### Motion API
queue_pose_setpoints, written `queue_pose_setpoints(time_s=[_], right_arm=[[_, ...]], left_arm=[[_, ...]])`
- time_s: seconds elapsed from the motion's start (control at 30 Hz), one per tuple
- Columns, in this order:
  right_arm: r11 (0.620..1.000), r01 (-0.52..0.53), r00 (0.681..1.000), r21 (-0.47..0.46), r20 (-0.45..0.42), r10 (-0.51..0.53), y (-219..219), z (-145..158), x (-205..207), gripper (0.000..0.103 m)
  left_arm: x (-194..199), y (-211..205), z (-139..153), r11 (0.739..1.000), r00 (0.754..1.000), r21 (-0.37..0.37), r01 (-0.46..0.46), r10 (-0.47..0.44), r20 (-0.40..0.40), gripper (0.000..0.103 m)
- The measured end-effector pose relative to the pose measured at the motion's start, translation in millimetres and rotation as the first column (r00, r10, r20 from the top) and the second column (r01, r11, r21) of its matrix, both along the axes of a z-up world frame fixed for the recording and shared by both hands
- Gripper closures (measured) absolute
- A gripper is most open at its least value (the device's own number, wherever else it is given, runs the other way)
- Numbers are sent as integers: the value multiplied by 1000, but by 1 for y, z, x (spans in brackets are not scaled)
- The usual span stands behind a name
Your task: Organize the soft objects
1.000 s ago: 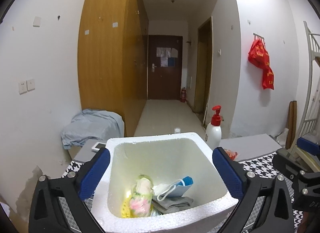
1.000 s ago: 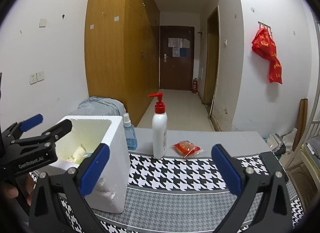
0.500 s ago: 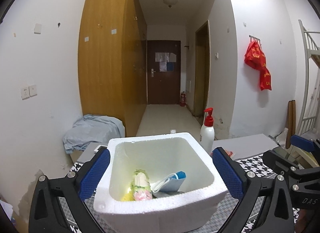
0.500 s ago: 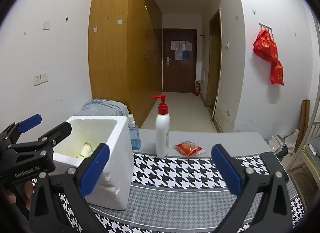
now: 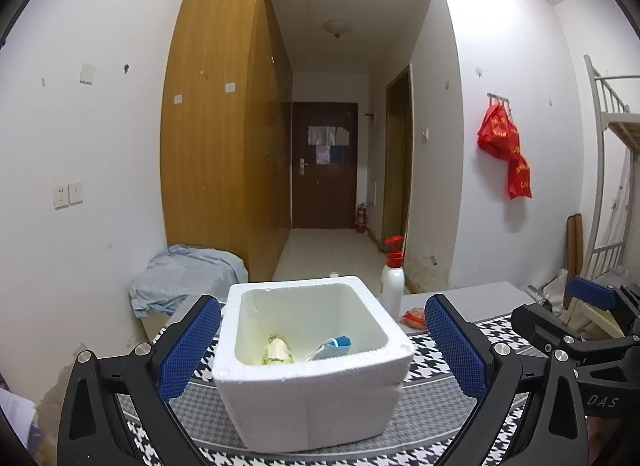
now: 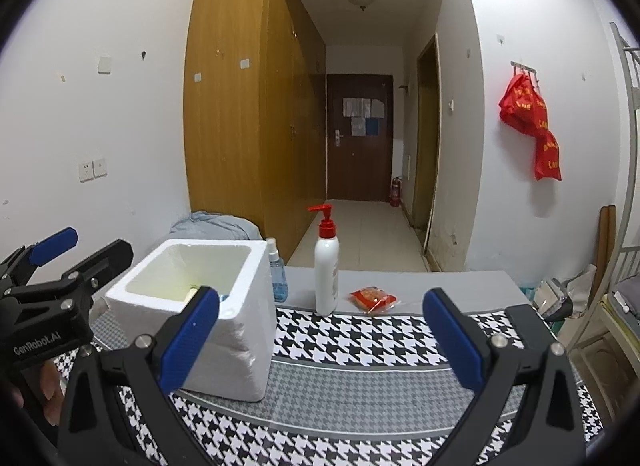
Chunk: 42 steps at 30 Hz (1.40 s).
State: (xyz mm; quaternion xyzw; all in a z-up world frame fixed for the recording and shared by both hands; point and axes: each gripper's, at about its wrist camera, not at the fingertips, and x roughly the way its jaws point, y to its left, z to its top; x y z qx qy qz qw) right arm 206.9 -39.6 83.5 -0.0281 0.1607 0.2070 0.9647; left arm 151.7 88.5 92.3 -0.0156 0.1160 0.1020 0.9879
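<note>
A white foam box (image 5: 312, 378) stands on the houndstooth cloth; it also shows at the left of the right wrist view (image 6: 224, 330). Inside it lie a small pale bundle (image 5: 276, 350) and a blue face mask (image 5: 334, 347). My left gripper (image 5: 320, 350) is open and empty, its fingers spread on either side of the box, held back from it. My right gripper (image 6: 320, 340) is open and empty over the cloth, to the right of the box. The left gripper's body (image 6: 52, 290) shows at the left of the right wrist view.
A white pump bottle with a red top (image 6: 327, 266), a small blue spray bottle (image 6: 276, 272) and a red snack packet (image 6: 372, 298) stand behind the box. A grey-blue cloth heap (image 5: 188, 278) lies at the left wall. A bunk bed frame (image 6: 624, 225) is at the right.
The left gripper has pulled back and up from the foam box, so the box looks smaller and lower. The right gripper has drifted back slightly. Both stayed open.
</note>
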Motion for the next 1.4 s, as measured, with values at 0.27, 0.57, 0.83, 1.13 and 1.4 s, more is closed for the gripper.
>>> queue_pose_setpoints(time_s=[0.27,0.57,0.83,1.13,1.4], right_arm=[[1000,19,999,19,50,-20,-12,2,-36,0],[1000,18,996,24,85,-20,-15,-4,-70,0],[999,26,995,39,97,-30,-23,-10,-89,0],[998,24,993,55,116,-31,-31,-13,-102,0],[998,24,994,64,102,-30,-36,-25,-104,0]], left_arm=[[-37,-11,1,1000,999,4,7,-7,41,1],[-71,-17,-4,1000,997,2,8,-8,72,1],[-94,-26,-9,1000,995,13,17,-18,93,1],[-105,-34,-17,1000,995,29,5,-8,102,1],[-111,-40,-29,999,994,43,27,-31,107,1]])
